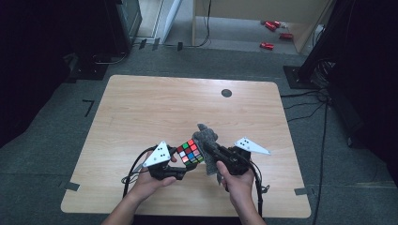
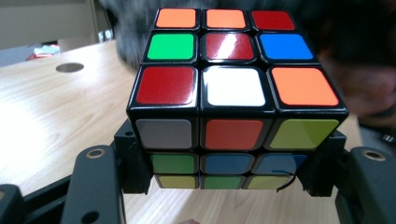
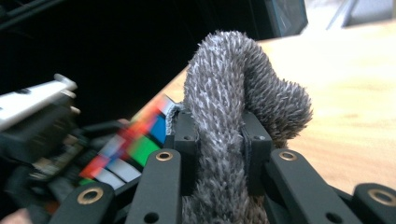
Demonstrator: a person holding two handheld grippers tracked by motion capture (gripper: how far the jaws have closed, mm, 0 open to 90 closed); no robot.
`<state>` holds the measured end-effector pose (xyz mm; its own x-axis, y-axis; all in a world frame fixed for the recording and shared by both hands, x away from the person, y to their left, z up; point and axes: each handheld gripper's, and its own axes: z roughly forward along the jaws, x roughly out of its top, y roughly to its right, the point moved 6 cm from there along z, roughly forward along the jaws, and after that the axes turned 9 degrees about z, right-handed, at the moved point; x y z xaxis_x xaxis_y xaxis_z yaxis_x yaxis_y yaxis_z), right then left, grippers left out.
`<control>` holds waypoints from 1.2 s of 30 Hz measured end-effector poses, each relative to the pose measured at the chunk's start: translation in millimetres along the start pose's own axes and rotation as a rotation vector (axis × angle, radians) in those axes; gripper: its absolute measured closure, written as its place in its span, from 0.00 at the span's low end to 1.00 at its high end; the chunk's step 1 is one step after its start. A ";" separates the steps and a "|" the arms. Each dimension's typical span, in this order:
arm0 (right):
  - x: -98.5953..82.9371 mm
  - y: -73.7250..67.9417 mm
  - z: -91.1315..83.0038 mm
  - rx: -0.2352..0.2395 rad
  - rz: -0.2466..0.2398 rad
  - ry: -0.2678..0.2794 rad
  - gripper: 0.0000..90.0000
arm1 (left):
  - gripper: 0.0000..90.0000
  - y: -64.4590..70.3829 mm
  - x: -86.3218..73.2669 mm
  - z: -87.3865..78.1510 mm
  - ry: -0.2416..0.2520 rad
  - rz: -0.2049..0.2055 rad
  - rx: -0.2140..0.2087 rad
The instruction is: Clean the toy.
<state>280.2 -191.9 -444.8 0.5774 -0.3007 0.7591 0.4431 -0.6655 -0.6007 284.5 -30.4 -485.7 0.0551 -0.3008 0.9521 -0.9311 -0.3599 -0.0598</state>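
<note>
A scrambled plastic puzzle cube with coloured stickers on a black frame (image 1: pixel 190 153) is held above the near part of the pale wooden counter with rounded corners (image 1: pixel 141 108), clamped in the left gripper (image 1: pixel 174 161). In the left gripper view the cube (image 2: pixel 233 98) sits between the two black jaws, which press on its lower side faces; its top shows orange, red, green, blue and white squares, its front grey-white, orange-red and yellow-green ones.

Just beside the cube, on its right, the right gripper (image 1: pixel 210 152) holds a fuzzy grey cloth (image 1: pixel 209 145). In the right gripper view the cloth (image 3: pixel 233 107) is bunched into a thick fold that rises between the jaws, which are closed narrowly on it, and curls over at the top. The cube (image 3: pixel 135 144) shows blurred to the left of it, very close to the cloth; whether the two touch cannot be told for sure.

There is no container on the counter. A small dark round disc (image 1: pixel 226 93) is set in the counter's far side, well apart from both hands. On the floor beyond the counter lie several small red objects (image 1: pixel 272 33) near a wooden panel.
</note>
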 end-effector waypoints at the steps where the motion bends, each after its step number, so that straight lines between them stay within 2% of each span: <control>1: 2.1 -4.3 -1.4 0.010 -0.012 0.011 0.83 | 0.39 1.5 -1.5 1.8 -0.013 0.012 0.000; 3: 4.6 -10.5 -3.5 0.012 -0.038 0.028 0.83 | 0.39 4.0 -1.4 3.1 -0.016 0.026 0.006; 5: 4.3 -10.2 -3.4 0.008 -0.046 0.035 0.83 | 0.39 3.3 0.8 1.5 -0.010 0.023 0.006; 8: -0.9 -0.7 0.6 -0.011 -0.034 0.012 0.83 | 0.39 0.5 4.6 -3.3 0.024 -0.003 -0.001; 10: -2.2 1.9 1.2 -0.004 -0.017 0.006 0.83 | 0.39 -0.6 4.5 -3.7 0.028 -0.008 -0.001; 11: -0.9 0.7 0.1 0.002 -0.011 0.008 0.83 | 0.39 -0.4 3.6 -2.8 0.019 0.001 0.003; 14: 4.9 -10.8 -4.4 0.021 -0.048 0.036 0.83 | 0.39 1.9 1.2 0.2 -0.002 0.025 0.013; 16: 5.6 -13.9 -5.7 0.016 -0.060 0.040 0.83 | 0.39 1.8 2.7 -0.9 0.006 0.015 0.010; 17: 5.1 -12.1 -5.2 0.017 -0.058 0.042 0.83 | 0.39 1.0 3.4 -1.9 0.010 0.018 0.016; 19: 0.6 -3.1 -1.2 -0.010 -0.056 0.017 0.83 | 0.39 -1.5 5.4 -5.2 0.030 0.006 0.020; 21: -5.8 7.1 3.3 -0.055 -0.063 -0.017 0.82 | 0.39 -6.7 7.6 -9.4 0.048 -0.008 0.036; 22: -7.0 10.6 4.0 -0.055 -0.050 -0.022 0.82 | 0.39 -9.7 8.0 -11.6 0.050 -0.008 0.051; 25: -0.3 11.2 -1.4 -0.047 -0.049 0.012 0.82 | 0.39 -17.8 4.7 -15.3 0.014 0.005 0.095; 27: 6.7 7.0 -7.6 -0.047 -0.082 0.044 0.82 | 0.39 -21.0 2.0 -16.7 -0.004 0.010 0.110; 29: 9.6 2.8 -11.1 -0.044 -0.111 0.061 0.82 | 0.39 -20.4 3.2 -17.3 0.012 -0.017 0.084; 31: 9.4 -1.2 -11.4 -0.036 -0.126 0.066 0.82 | 0.39 -17.9 5.3 -17.1 0.032 -0.025 0.061; 33: 8.5 -7.3 -11.1 -0.019 -0.124 0.073 0.82 | 0.39 -13.1 6.1 -15.1 0.025 0.004 0.042; 36: 8.2 -19.9 -11.4 0.019 -0.159 0.082 0.82 | 0.39 -7.2 3.9 -10.5 -0.014 0.051 0.034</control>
<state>268.3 -188.9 -423.8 0.4416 -0.2483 0.8622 0.5375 -0.6963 -0.4758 287.7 -19.7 -478.5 0.0126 -0.3316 0.9434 -0.9200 -0.3734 -0.1190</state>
